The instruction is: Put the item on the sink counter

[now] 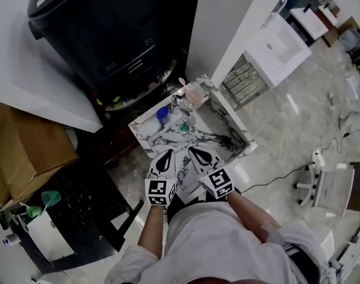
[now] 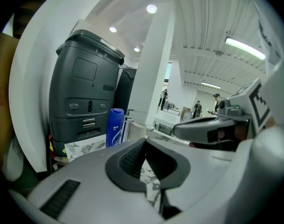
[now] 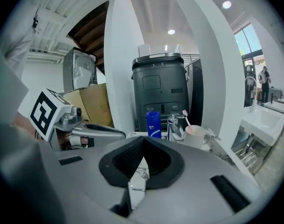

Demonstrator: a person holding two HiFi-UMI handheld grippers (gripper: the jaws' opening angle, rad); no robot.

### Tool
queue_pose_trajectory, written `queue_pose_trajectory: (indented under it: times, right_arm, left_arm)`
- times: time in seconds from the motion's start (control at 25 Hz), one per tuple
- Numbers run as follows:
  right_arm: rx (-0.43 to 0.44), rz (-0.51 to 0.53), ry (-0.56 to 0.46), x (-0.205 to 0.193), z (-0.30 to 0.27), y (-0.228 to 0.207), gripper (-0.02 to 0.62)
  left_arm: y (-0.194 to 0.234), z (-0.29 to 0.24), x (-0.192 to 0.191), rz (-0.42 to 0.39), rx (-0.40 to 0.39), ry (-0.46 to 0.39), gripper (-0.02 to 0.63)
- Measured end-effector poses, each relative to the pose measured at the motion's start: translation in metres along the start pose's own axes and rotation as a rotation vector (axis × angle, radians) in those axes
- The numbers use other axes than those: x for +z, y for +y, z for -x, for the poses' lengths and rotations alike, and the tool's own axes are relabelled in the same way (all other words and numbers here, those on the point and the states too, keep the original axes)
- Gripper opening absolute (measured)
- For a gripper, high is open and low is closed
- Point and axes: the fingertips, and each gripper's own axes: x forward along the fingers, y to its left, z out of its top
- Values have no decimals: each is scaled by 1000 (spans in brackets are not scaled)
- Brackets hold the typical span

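The marble sink counter (image 1: 227, 136) stands just beyond both grippers. On it are a blue bottle (image 1: 162, 115), a chrome faucet (image 1: 181, 103) and a pinkish cup (image 1: 196, 93) with a toothbrush in it. A small teal round thing (image 1: 184, 127) lies in the basin. My left gripper (image 1: 166, 157) and right gripper (image 1: 201, 156) hover side by side over the counter's near edge. Both are shut with nothing between the pads. In the left gripper view the jaws (image 2: 144, 141) meet, with the bottle (image 2: 115, 126) beyond. In the right gripper view the jaws (image 3: 142, 140) also meet, facing bottle (image 3: 153, 124) and cup (image 3: 196, 135).
A large black machine (image 1: 109, 34) stands behind the counter, beside a white pillar (image 1: 227, 28). A cardboard box (image 1: 20, 152) and a black cart (image 1: 79, 212) are at the left. A white washbasin (image 1: 280, 46) and a chrome rail (image 1: 242, 81) are at the right.
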Motion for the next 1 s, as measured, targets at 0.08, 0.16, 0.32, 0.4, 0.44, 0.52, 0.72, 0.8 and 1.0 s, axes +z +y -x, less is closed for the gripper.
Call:
queue_pose_trajectory:
  times: [0.08,0.16,0.32,0.4,0.44,0.52,0.72,0.8,1.0]
  right_arm:
    - [24,18,-11,7,4,1,4]
    - [45,42,-27,17,10,-2,3]
    - [54,64,-73,35,27,-21,4]
    - [54,60,-90,40,39,-34,4]
    - [55,57,-96,41,45,-40,4]
    - [59,54,-111,42,60,-52,5]
    - [82,60,-170,53,93,-80,3]
    - [95,60,-188,55,105,-90,3]
    - [188,16,-204,45,132,-105,4]
  left_arm:
    - [-3,3,7,-7,1,-13,9]
    - [-4,5,15,-17,14,-28,9]
    - [-9,1,31,-40,66,-45,9]
    - [-20,-2,38,-34,82,-56,9]
    - [-27,-4,41,-29,89,-61,9]
    - [-44,-7,43,-22,107,-67,9]
    - [-83,-15,49,-24,177,-72,9]
    - [-95,-15,52,-17,216,-80,9]
    - [-131,-14,47,16,330,-97,9]
